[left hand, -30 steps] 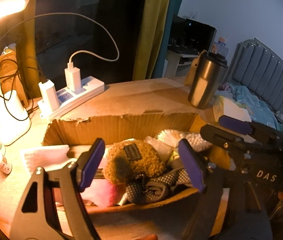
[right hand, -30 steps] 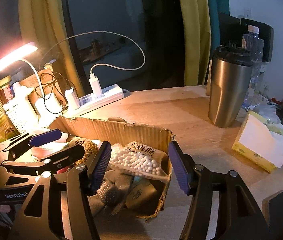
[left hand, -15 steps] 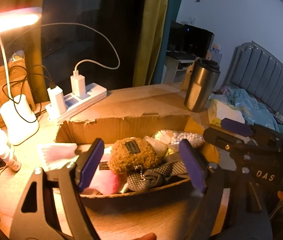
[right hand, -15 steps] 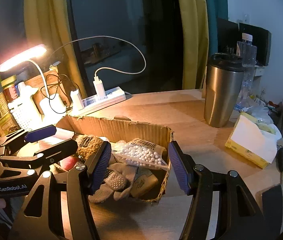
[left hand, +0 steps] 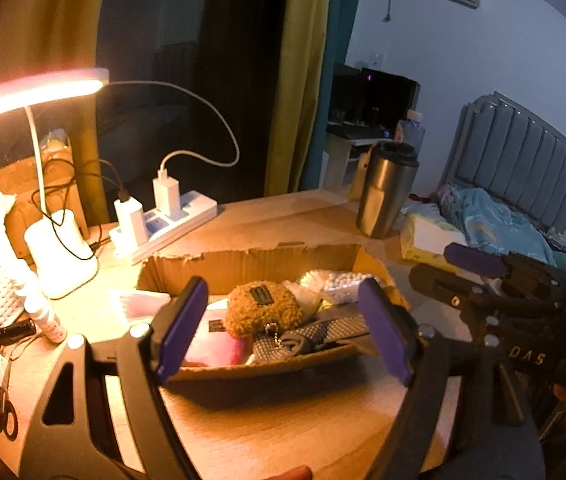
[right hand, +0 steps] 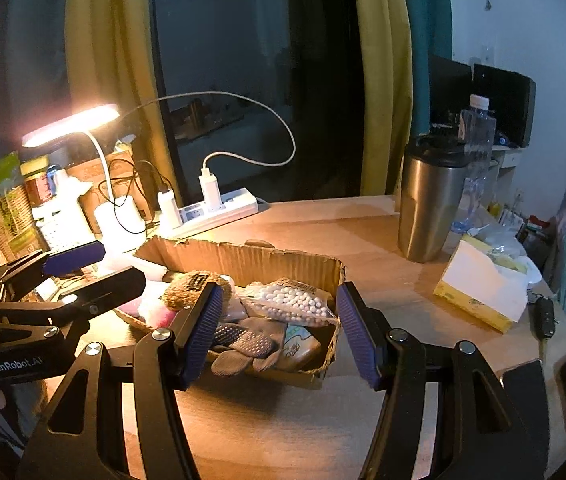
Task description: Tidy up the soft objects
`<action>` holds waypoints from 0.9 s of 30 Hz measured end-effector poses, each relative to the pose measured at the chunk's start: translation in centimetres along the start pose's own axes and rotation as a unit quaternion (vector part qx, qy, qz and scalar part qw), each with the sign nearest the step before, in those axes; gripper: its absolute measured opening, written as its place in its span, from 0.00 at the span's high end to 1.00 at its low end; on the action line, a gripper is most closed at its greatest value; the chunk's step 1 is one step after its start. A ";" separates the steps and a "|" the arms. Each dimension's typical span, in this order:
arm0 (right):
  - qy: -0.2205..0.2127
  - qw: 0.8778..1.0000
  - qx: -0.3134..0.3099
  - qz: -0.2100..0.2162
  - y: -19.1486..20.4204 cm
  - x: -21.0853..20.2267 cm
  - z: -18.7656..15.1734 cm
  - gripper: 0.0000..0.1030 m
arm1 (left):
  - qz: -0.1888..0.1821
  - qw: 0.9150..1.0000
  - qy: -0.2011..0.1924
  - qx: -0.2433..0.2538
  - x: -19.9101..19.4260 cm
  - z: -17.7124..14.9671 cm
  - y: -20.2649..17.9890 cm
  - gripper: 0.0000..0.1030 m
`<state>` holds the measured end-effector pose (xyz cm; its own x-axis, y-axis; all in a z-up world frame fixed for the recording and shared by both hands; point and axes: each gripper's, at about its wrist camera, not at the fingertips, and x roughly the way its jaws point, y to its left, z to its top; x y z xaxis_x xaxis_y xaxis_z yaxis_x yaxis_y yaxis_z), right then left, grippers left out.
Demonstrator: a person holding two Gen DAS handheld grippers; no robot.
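Both grippers, left (left hand: 283, 326) and right (right hand: 279, 330), hover with jaws spread and empty before the cardboard box (right hand: 251, 258) on the counter (right hand: 363, 240), soft objects piled inside; picking one, perhaps the dotted glove (right hand: 243, 340), comes next.

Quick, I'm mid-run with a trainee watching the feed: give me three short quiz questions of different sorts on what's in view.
1. True or false: the brown plush pouch lies inside the cardboard box.
2. Which stands nearest the steel tumbler? A) desk lamp B) water bottle C) power strip
3. Fill in: the left gripper and right gripper are both ____, holding nothing.

Key: 1 true; 2 B; 3 open.
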<state>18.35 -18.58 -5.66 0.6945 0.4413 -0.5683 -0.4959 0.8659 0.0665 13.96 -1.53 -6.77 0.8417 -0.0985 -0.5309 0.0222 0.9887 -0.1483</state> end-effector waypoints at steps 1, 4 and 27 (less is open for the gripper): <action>-0.002 1.000 -0.001 -0.001 0.1 -0.4 -0.1 0.39 | -0.001 1.000 -0.003 0.001 -0.4 0.0 -0.1 0.24; -0.007 1.000 -0.003 -0.003 0.6 -1.4 -0.2 0.39 | -0.002 1.000 -0.009 0.004 -1.4 0.0 -0.4 0.24; -0.052 0.998 -0.020 -0.025 3.5 -9.9 -2.6 0.39 | -0.015 0.998 -0.061 0.020 -10.6 -1.5 -2.9 0.23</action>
<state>8.37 -20.55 -1.91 0.7683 0.4214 -0.4819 -0.4779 0.8784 0.0062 4.16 -3.49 -1.97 0.8998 -0.1158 -0.4206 0.0674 0.9895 -0.1281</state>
